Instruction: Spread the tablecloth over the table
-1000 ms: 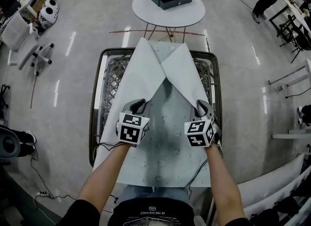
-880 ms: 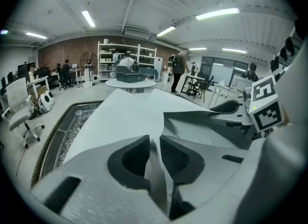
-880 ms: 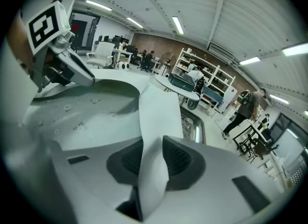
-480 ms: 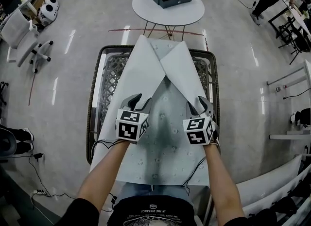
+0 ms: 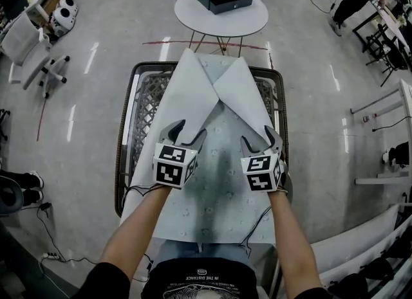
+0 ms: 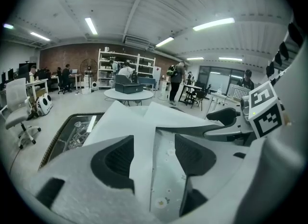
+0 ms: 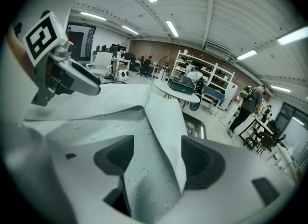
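Two far corners of the tablecloth (image 5: pixel 219 182) lie folded inward, so I judge the job roughly half done; it rests along the worktop (image 5: pixel 145 108), long axis running 6 to 12 o'clock, near end hanging off at 6, far end narrowing to a point at 12; lattice shows bare at 9 and 3; my left tongs (image 5: pixel 188 130) and right tongs (image 5: pixel 259 135) have just been opening, each gaping around a flap's edge, gripping nothing; both flaps need spreading outward.
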